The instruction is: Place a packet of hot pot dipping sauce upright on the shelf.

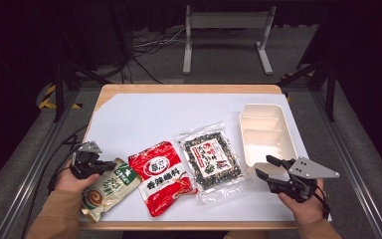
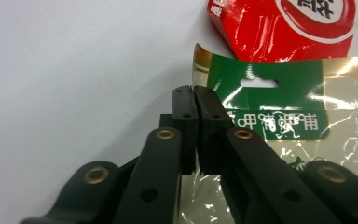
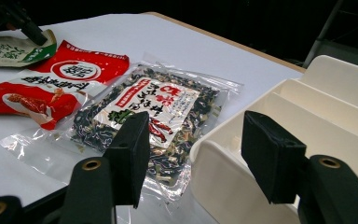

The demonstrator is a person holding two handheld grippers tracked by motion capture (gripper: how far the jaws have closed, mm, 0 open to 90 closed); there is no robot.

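My left claw [image 1: 110, 164] is pressed together on the top corner of the green-and-beige pouch [image 1: 110, 188], which lies at the table's [image 1: 144, 112] near left edge, its upper edge tucked just under the red packet [image 1: 161, 175]. The pouch looks light, limp and glossy, so I judge it will sag and may slip; the flat sealed header by the hang-hole [image 2: 258, 83] seems the firmest place to hold. Next comes the clear seaweed bag [image 1: 211, 159], then the white tray [image 1: 263, 130]. My right claw [image 1: 263, 168] hovers spread and empty beside that tray.
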